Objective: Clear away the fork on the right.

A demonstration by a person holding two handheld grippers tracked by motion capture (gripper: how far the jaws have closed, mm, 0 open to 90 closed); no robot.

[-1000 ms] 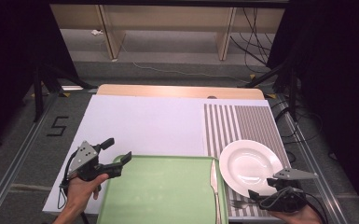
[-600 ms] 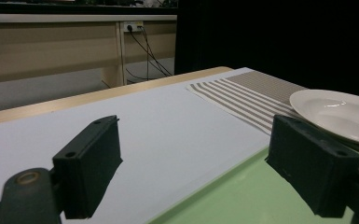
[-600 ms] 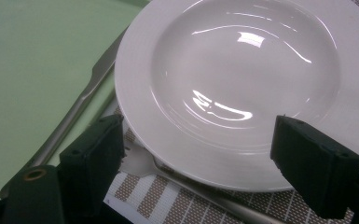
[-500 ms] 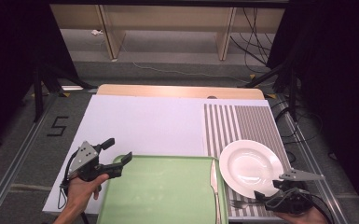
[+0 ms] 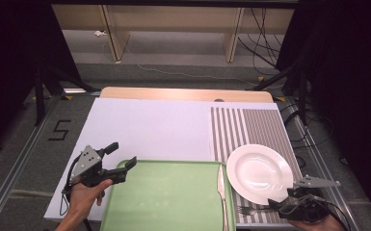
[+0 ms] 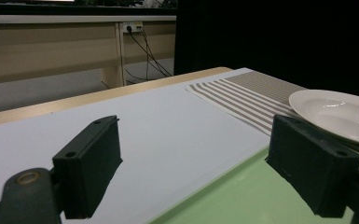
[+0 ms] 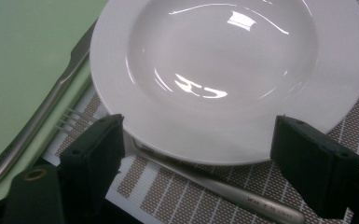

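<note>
High view: the right gripper (image 5: 279,206) has slid from just off the plate's near-right rim a sec ago to the near right corner of the table, lower and closer to the person; it's now pointing at the fork (image 5: 250,210), which lies on the striped placemat (image 5: 250,126) just under the near edge of the white plate (image 5: 260,173). Left gripper (image 5: 118,161) hasn't budged, parked at the far-left corner of the green tray (image 5: 168,197), jaws wide, holding nothing. Knife (image 5: 221,192) lies along the tray's right edge, beside the plate. Left gripper view: jaws wide apart, one over the white table sheet (image 6: 158,126), the other over the tray's corner; plate and placemat off toward the right edge; no change here vs. earlier, so this hand is prob. just waiting. Right gripper view: jaws wide, empty, straddling the plate's near rim; the fork handle (image 7: 224,189) runs diagonally betw. them on the placemat, tines (image 7: 72,119) poking out from under the rim near the knife (image 7: 37,121). My read: the pullback lines the gripper up on the fork handle, so the fork is the thing in hand & the grab hasn't started yet; the handle lies flat & partly tucked under the rim, so a low approach w/o nudging the plate looks needed.
</note>
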